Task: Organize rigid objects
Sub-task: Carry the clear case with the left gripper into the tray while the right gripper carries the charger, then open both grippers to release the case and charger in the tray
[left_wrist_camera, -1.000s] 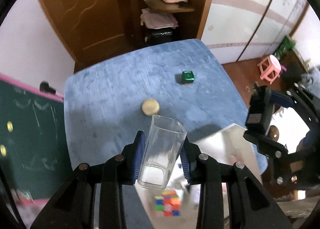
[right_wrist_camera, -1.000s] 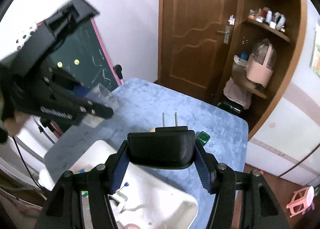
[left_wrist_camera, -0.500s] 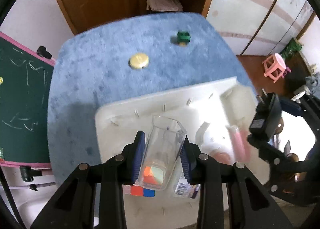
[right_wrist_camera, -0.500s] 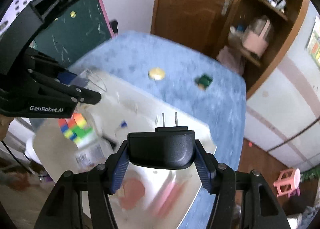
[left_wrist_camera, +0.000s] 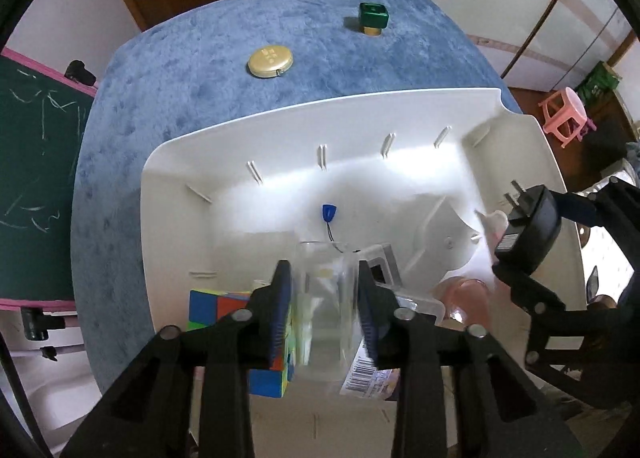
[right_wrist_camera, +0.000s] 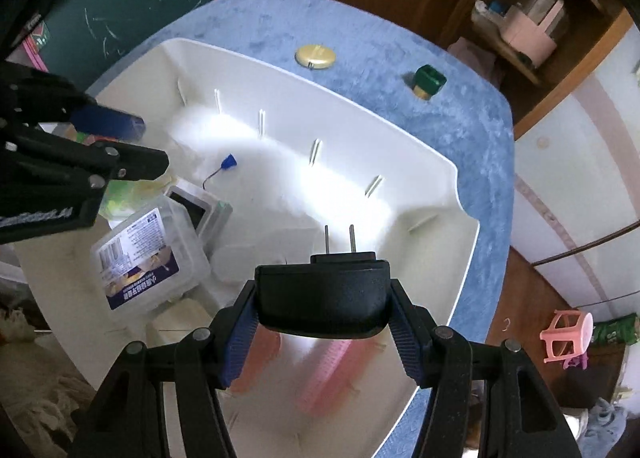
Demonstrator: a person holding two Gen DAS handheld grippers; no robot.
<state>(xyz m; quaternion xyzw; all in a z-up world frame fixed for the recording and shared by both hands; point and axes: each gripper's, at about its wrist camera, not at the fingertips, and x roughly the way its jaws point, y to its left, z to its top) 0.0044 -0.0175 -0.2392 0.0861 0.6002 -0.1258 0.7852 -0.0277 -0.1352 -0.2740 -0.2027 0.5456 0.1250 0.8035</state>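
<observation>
one multicoloured puzzle cube (left_wrist_camera: 218,308) is seen at lower left of the left wrist view, inside the one white plastic bin (left_wrist_camera: 360,118). at centre, one clear square glass tumbler (left_wrist_camera: 326,298) is clamped by the left gripper (left_wrist_camera: 325,308) over the bin. two things lie on the blue tablecloth (left_wrist_camera: 160,78) above: one gold round tin (left_wrist_camera: 270,61), one green-capped bottle (left_wrist_camera: 374,18). at right, one black plug adapter (right_wrist_camera: 322,304) is gripped by the right gripper (right_wrist_camera: 322,332).
</observation>
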